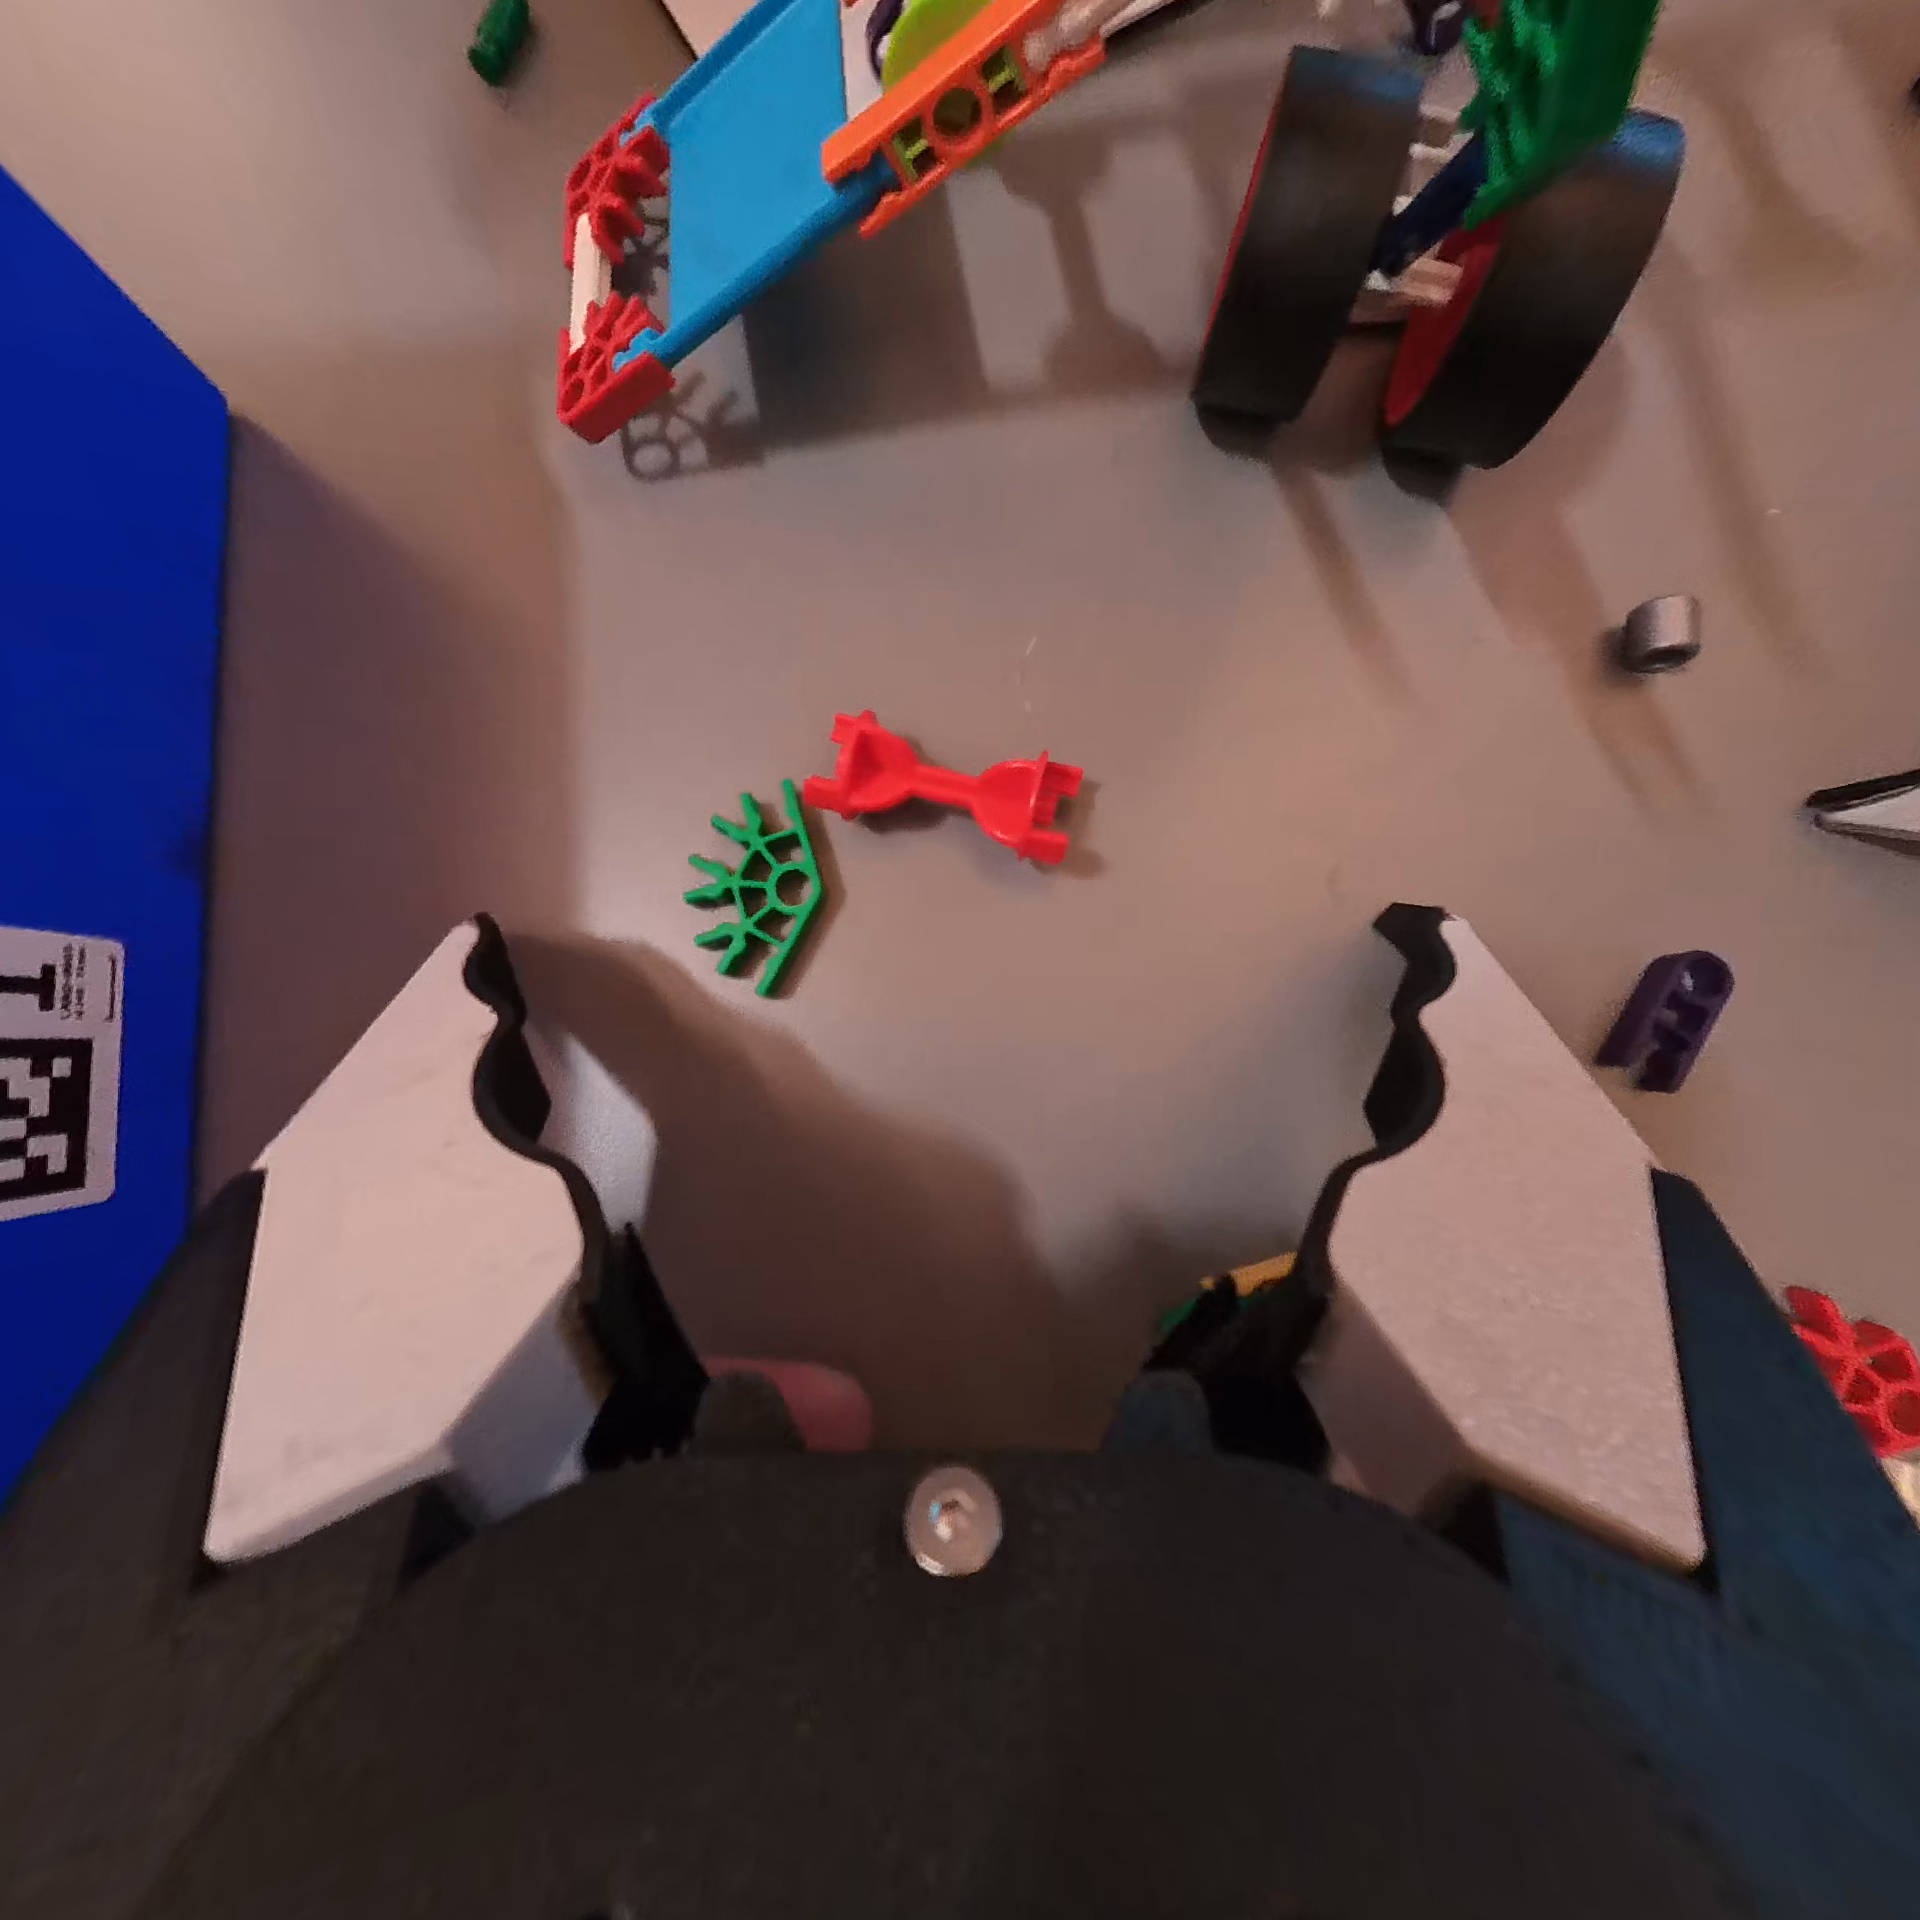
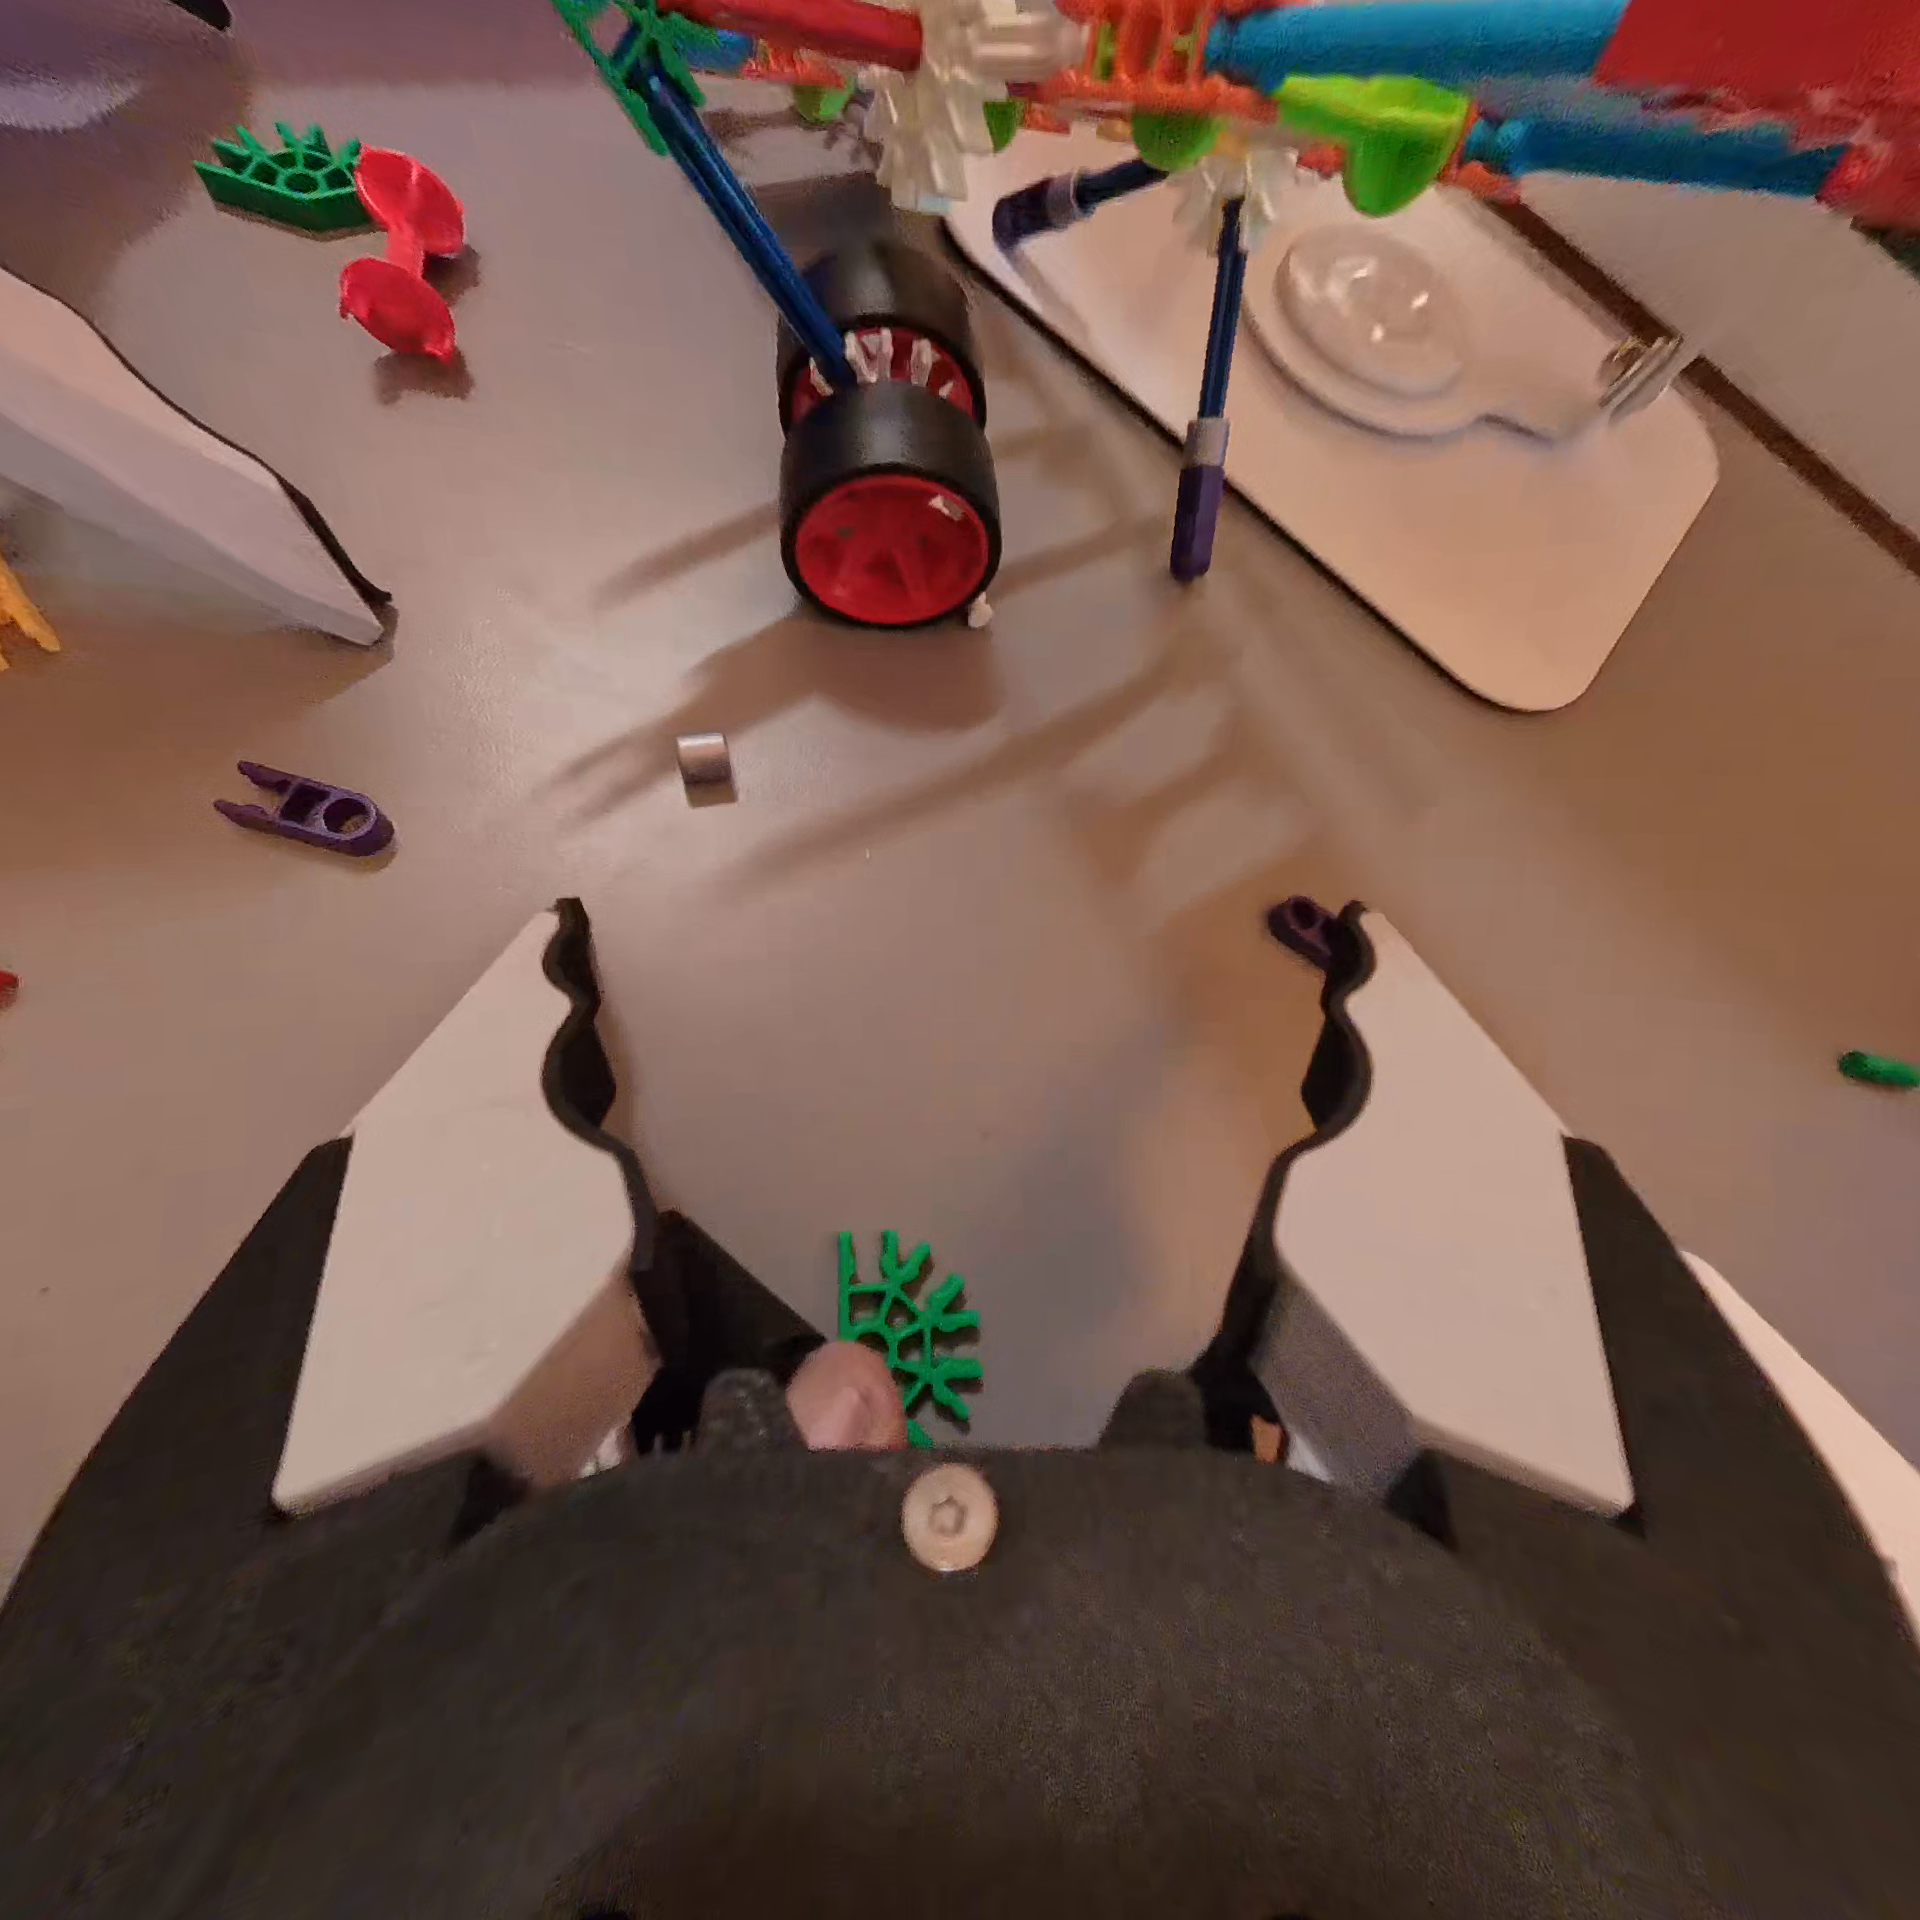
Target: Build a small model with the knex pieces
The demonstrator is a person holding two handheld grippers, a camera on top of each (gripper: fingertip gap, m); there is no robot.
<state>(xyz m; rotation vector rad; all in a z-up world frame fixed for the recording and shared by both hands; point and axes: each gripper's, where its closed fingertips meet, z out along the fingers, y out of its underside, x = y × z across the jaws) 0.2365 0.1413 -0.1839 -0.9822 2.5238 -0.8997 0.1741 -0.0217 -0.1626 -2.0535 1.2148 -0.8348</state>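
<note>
My left gripper (image 1: 945, 920) is open and empty above the grey table. Just ahead of it lie a red double-ended connector (image 1: 940, 784) and a green fan-shaped connector (image 1: 764, 894), touching each other. My right gripper (image 2: 961, 914) is open and empty. A green fan-shaped connector (image 2: 914, 1330) lies between its fingers near the base. Ahead of it stands a colourful toy model with black wheels on red hubs (image 2: 888, 509). The same model (image 1: 1423, 281) and its blue panel (image 1: 748, 187) show in the left wrist view. The left gripper's finger (image 2: 197, 488) shows at the right view's left edge.
A blue box (image 1: 104, 727) with a white sticker stands at the left. Loose pieces lie about: a silver sleeve (image 2: 707, 767), purple clips (image 2: 312, 816) (image 2: 1304, 925), a small green piece (image 2: 1875, 1068), a red connector (image 1: 1860, 1366). A white tray (image 2: 1455, 488) holds a clear dome. From my right tips it is roughly 15 cm to the small green piece (image 2: 1875, 1068); from my left, 35 cm.
</note>
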